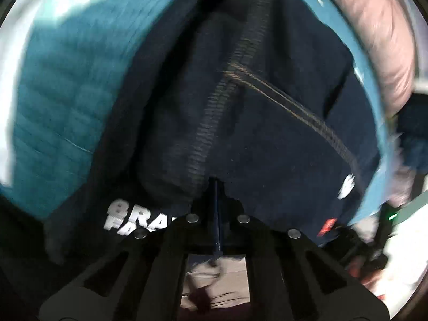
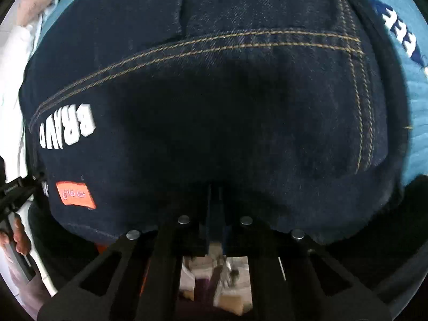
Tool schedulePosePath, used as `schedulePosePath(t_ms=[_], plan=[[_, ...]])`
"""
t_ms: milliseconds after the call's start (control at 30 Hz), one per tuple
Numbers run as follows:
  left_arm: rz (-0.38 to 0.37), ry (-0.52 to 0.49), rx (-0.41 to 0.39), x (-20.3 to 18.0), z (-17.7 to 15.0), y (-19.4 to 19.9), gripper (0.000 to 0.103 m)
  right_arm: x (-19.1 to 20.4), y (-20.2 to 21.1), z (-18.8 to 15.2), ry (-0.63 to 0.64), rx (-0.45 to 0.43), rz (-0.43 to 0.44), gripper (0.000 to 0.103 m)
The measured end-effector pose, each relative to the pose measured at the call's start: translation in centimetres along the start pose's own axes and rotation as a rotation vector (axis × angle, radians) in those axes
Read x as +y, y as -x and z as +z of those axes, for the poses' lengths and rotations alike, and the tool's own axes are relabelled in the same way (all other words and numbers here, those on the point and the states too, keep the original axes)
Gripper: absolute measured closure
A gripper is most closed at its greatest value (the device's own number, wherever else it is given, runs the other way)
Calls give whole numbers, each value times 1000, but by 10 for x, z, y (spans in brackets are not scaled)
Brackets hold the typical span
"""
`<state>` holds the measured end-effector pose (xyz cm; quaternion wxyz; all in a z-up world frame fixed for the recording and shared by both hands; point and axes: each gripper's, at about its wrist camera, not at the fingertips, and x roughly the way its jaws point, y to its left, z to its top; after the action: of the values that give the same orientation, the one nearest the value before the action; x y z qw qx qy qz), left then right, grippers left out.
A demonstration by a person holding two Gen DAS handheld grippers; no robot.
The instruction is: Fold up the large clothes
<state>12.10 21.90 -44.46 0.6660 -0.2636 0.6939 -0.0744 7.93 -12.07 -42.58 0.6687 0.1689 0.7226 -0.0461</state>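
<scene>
Left gripper: fingers pressed together on a fold of dark denim garment, only a thin sliver of cloth visible between the pads. Denim rising from the grip toward 12 o'clock and filling the centre of the left wrist view, blurred. Overlocked seam running from the grip up to 12 o'clock, crossed by a tan double-stitched line slanting toward 4 o'clock. White printed lettering at 8 o'clock, partly hidden behind the gripper body. Small red tag at 4 o'clock. Teal quilted fabric at 9 to 10 o'clock, behind the denim. Pink cloth at 1 to 2 o'clock.

Right gripper: fingers likewise closed tight, clamped on an edge of the same dark denim garment, which billows over nearly the whole right wrist view. Tan double stitching arcing from 9 o'clock to 2 o'clock. White lettering, upside down, at 9 o'clock. Orange patch at 8 o'clock, just below the lettering. Light blue fabric with lettering at 2 to 3 o'clock, behind the denim. Bare fingers of a hand at 8 o'clock near the edge.
</scene>
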Motion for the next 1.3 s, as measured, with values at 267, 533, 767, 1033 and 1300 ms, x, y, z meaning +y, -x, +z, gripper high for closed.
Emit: schedulePosePath(t_ms=[267,533,767,1033,1300], plan=[[-72,-130,-11,-45,-24,42,100,35,44,-10,69,-26,37,97],[32,-193,105,-65,-44,-42,100,66,0,-10,139,20,-19,98],[53,-275,41,-88,-25,14,95,52,57,5,176,-26,55,76],[-19,-146,-71,-70,60,70,44,-29,128,95,-49,-191,86,37],[-75,122,31,-33,143,34,44,-83,95,183,-322,-71,175,49]])
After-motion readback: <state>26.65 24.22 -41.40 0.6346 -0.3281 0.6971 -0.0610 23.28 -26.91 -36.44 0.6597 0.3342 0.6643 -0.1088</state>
